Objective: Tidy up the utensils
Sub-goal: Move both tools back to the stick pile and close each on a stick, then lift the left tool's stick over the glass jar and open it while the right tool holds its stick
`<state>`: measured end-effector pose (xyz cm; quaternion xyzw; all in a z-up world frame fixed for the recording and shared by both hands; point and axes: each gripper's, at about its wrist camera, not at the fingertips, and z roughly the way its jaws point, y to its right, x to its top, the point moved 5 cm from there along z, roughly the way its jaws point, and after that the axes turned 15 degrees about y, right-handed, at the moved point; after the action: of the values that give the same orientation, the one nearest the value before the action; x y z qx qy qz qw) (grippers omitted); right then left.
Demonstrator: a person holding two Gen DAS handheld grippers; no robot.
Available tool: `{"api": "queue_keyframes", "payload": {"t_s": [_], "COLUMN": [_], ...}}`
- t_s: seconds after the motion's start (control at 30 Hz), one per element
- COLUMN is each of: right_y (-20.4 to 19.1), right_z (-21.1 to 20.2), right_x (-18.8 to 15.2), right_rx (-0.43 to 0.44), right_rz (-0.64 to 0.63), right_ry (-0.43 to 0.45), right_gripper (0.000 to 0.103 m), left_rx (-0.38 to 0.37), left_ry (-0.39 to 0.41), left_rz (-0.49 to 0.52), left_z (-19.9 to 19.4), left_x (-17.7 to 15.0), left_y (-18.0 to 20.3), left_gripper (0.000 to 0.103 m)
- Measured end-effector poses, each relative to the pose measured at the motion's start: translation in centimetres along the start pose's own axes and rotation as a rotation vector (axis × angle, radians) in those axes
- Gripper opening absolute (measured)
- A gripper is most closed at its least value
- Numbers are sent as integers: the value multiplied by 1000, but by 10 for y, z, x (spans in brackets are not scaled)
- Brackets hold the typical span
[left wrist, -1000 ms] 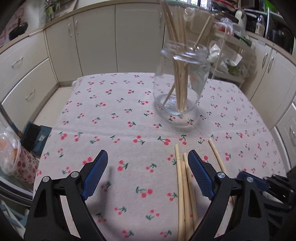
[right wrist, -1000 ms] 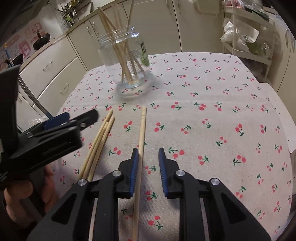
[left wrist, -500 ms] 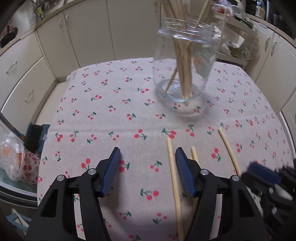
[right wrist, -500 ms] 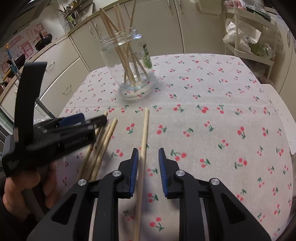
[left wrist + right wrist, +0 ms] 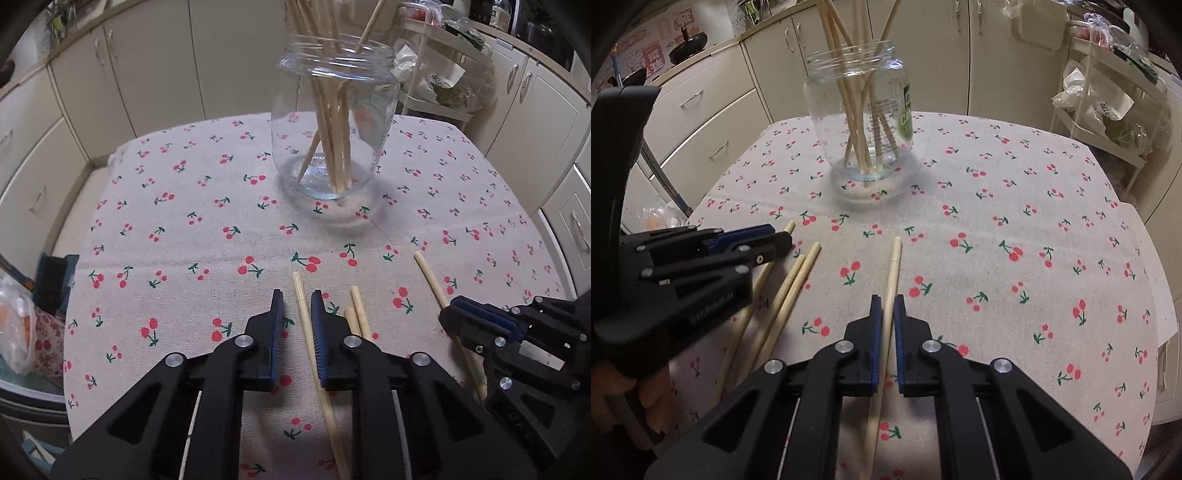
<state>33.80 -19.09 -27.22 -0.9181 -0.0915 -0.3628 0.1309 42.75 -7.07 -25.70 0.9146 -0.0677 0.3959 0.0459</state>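
Chopsticks, wooden, four loose on the counter (image 5: 192, 206), under its cherry-print cloth; more stand in the glass jar (image 5: 334, 122) well ahead of both sets of my jaws.

Item one: chopstick (image 5: 308, 328) between my left gripper (image 5: 297, 314) jaws, which have just been closing; the right-hand pad touches it, a slight gap shows on the other side, so I cannot call it clamped.

Item two: chopstick (image 5: 886, 314) pinched in my right gripper (image 5: 885, 314), jaws closed on it.

Items three and four: pair (image 5: 356, 314) lying just right of my left jaws.

Handling, by my estimate: light, stiff, smooth, thin, apt to roll or pivot; hold best near mid-length.

Orientation: long axes run away from the jaws toward the jar, all roughly parallel, lying flat.
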Motion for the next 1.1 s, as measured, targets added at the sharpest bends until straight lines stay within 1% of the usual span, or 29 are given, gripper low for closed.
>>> {"api": "queue_keyframes", "payload": {"t_s": [0.1, 0.2, 0.23, 0.27, 0.37, 0.43, 0.47, 0.53, 0.6, 0.7, 0.77, 0.83, 0.9, 1.0, 1.1], "right_y": [-4, -5, -4, -3, 2, 6, 6, 8, 9, 13, 15, 17, 16, 15, 15], "right_z": [4, 6, 6, 6, 5, 5, 5, 4, 4, 4, 3, 3, 3, 3, 4], "right_x": [3, 4, 3, 3, 2, 2, 2, 1, 1, 2, 1, 1, 1, 0, 1], "right_rx": [6, 13, 13, 9, 25, 40, 43, 50, 57, 75, 85, 89, 88, 90, 93], "right_rz": [-30, -42, -36, -34, 9, 42, 50, 71, 93, 134, 160, 170, 172, 177, 183], "right_ry": [-12, -11, -6, -2, 4, 5, 6, 9, 12, 11, 13, 16, 19, 22, 22], "right_gripper": [13, 13, 10, 8, 7, 7, 7, 7, 7, 7, 7, 7, 6, 6, 6], "left_rx": [0, -1, -5, -18, -56, -69, -81, -79, -104, -116, -146, -151, -140, -122, -109], "left_ry": [-33, -41, -40, -42, -40, 8, 46, 119, 224, 354, 461, 543, 631, 739, 808], "left_rz": [13, 17, 12, -3, -87, -134, -160, -183, -220, -241, -277, -293, -304, -309, -308], "left_z": [3, 5, 5, 5, 3, -5, -12, -26, -44, -67, -84, -98, -112, -128, -139], "left_x": [3, 3, 3, 3, 4, 8, 13, 25, 43, 69, 90, 107, 125, 148, 167], "left_y": [2, 2, 1, -1, -9, -17, -20, -26, -32, -36, -39, -41, -42, -40, -35], "left_gripper": [16, 16, 10, 6, 5, 5, 5, 5, 5, 5, 5, 5, 5, 5, 5]}}
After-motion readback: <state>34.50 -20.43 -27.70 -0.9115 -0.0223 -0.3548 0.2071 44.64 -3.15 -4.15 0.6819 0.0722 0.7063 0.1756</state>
